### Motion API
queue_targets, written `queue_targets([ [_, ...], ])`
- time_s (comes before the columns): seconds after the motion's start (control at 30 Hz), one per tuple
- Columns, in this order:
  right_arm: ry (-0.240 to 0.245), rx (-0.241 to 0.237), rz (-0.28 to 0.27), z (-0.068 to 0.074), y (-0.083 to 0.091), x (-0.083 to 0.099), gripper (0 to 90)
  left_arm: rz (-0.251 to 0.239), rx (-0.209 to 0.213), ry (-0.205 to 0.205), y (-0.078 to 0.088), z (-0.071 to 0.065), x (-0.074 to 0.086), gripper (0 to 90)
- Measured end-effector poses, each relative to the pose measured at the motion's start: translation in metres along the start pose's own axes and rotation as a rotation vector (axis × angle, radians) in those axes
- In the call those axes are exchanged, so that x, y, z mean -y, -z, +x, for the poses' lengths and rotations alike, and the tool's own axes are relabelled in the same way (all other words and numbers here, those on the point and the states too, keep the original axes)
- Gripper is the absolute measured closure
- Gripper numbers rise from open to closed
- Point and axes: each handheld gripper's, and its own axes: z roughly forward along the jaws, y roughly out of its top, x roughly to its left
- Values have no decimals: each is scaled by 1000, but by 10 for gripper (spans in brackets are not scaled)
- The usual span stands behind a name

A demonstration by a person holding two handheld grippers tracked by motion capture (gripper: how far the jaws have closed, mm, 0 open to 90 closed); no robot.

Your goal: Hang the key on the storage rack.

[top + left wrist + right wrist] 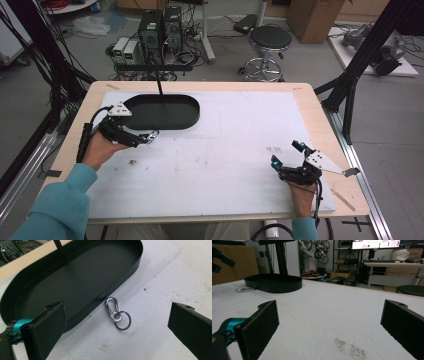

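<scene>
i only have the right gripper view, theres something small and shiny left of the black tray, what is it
Observer: A silver carabiner clip with a key ring linked to it, lying on the white mat just outside the black tray.
Operator: is the left gripper on it
Observer: No. The left gripper is open, jaws either side of the clip, not touching it.
Operator: anything in the tray
Observer: From the high view, the tray's floor looks bare.

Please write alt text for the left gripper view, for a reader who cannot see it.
A silver carabiner clip joined to a dark key ring lies on the white mat, just outside the wall of a black oval tray. The left gripper has its jaws wide open around it.
</scene>
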Motion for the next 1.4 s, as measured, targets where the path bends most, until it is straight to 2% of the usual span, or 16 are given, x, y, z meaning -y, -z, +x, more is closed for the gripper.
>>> queue_targets([
  [0.13,-3,0,-2,0,0,0,10,61,14,5,-16,-1,0,22],
  [0.23,-3,0,-1,0,0,0,10,86,7,5,-21,-2,1,22],
  [0.27,-3,0,-2,0,0,0,10,116,4,0,-26,-2,2,22],
  [0.3,-3,0,-2,0,0,0,10,116,4,0,-26,-2,2,22],
  [0.33,-3,0,-1,0,0,0,10,139,1,-1,-30,-3,3,23],
  [0.6,-5,0,-2,0,0,0,10,205,-11,-10,-45,-7,5,22],
  [0.77,-5,0,-2,0,0,0,10,229,-12,-13,-50,-10,6,34],
  [0.8,-5,0,-2,0,0,0,10,232,-7,-18,-50,-11,6,135],
  [1.0,-2,1,-4,0,0,0,10,250,-27,-30,-53,-13,7,165],
  [1.07,-4,0,-5,0,0,0,10,255,-31,-37,-54,-14,7,225],
  [1.1,-4,1,-5,0,0,0,10,256,-32,-40,-54,-14,7,225],
  [1.13,-9,-1,-2,0,0,0,10,254,-34,-44,-54,-15,7,273],
  [1.23,-4,1,-4,0,0,0,10,255,-38,-49,-54,-15,7,311],
  [1.4,-7,0,-2,0,0,0,10,269,-40,-79,-54,-16,7,432],
])
